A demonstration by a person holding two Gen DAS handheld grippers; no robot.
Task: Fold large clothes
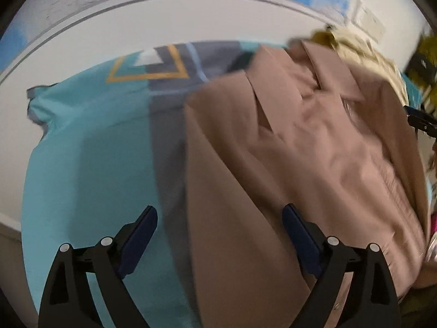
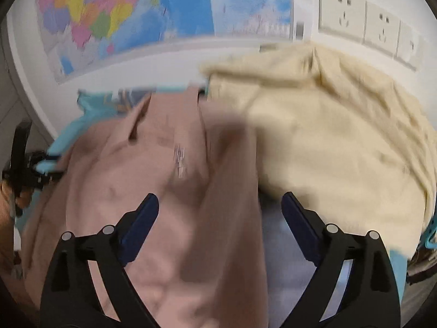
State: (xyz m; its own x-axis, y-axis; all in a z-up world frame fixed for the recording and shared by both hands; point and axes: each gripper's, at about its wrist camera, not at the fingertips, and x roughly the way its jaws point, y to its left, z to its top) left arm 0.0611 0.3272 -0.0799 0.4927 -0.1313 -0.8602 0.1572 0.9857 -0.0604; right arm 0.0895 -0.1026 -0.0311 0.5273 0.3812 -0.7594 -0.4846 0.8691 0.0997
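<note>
Both grippers, left gripper point(image 1: 220, 225) and right gripper point(image 2: 220, 214), gape wide and grasp nothing above the tan collared garment point(image 1: 295, 147) spread over the teal bedsheet point(image 1: 90, 147), with a cream garment point(image 2: 336, 125) bunched beside it toward the wall.

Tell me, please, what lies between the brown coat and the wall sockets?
A crumpled cream garment lies between the brown coat and the wall sockets, clearest in the right wrist view.
</note>
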